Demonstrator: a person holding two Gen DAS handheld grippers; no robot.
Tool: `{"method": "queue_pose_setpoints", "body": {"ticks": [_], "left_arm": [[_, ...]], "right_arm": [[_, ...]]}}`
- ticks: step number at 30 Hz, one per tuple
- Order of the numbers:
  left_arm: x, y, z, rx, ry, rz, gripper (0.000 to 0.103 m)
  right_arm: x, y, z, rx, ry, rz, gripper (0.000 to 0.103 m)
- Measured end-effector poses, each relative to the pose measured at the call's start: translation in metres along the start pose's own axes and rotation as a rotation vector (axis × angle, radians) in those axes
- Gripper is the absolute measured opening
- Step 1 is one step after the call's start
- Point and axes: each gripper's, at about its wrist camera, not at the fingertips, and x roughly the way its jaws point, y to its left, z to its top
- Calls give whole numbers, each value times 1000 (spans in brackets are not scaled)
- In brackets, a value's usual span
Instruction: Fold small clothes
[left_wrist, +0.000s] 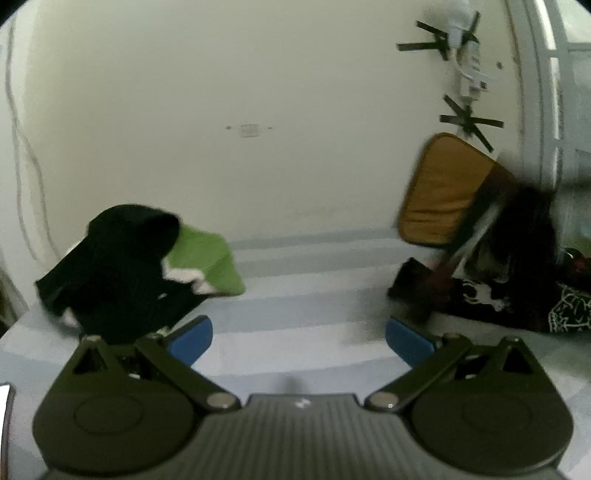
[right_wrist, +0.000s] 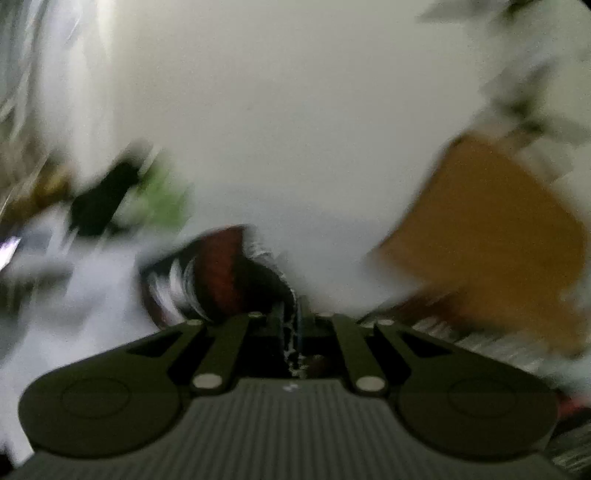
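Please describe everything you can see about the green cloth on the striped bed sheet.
The green cloth is bright, plain and soft-looking, probably cotton. It lies fairly flat at the far left of the sheet, close to the wall. A black garment covers its left part, and something white shows between them at its near edge. No gripper touches it. In the right wrist view it is only a green blur.

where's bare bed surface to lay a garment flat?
Free: the striped sheet ahead of the left gripper, between the black-and-green clothes pile and the dark heap. Crowded: both sides; the tan cushion blocks far right.
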Motion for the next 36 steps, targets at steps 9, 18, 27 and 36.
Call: {"method": "queue_pose_setpoints", "body": {"ticks": [9,18,27,36], "left_arm": [[87,-72,29,-12,126,-215,103],[154,-112,37,-227,315,-425,95],[141,-105,35,-265,261,-390,9],[55,8,89,-385,-46,-378,9]], "right_arm": [[-104,-165,52,126,-197,-647,17],[-104,-150,-36,303,-9,-389,79],[-23,-106,-68,267,303,-218,10],[-112,-90,49,456,-205,-62,10]]}}
